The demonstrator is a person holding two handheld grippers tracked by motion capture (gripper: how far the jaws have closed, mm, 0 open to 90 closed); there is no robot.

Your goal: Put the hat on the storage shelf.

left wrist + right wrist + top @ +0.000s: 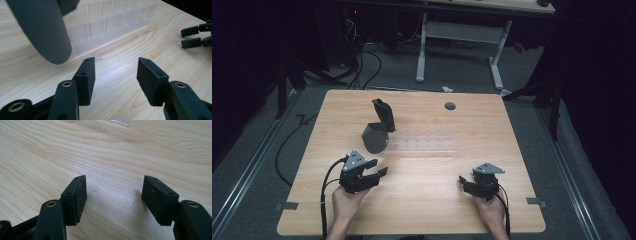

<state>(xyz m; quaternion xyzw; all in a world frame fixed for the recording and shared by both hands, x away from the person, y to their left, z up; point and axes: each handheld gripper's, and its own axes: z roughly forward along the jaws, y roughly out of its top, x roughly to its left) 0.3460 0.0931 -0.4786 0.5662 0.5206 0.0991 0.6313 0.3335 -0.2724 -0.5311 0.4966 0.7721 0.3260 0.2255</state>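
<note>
A dark grey curved object (378, 131) stands at the table's left middle, its rounded end (45, 32) looming close at the upper left of the left gripper view. Beside it lies a clear slotted plastic rack (424, 142), which is also ahead of the left jaws (110, 22). My left gripper (377, 169) is open just in front of the grey object, nothing between its pads (115, 61). My right gripper (463, 183) is open low over bare wood (113, 178) at the front right, and it appears farther off in the left gripper view (184, 38).
The wooden table (422, 210) has a round cable hole (450, 105) near its far edge. A corner of the clear rack (122, 122) peeks in at the top of the right gripper view. A white desk frame (459, 45) and cables stand on the floor beyond.
</note>
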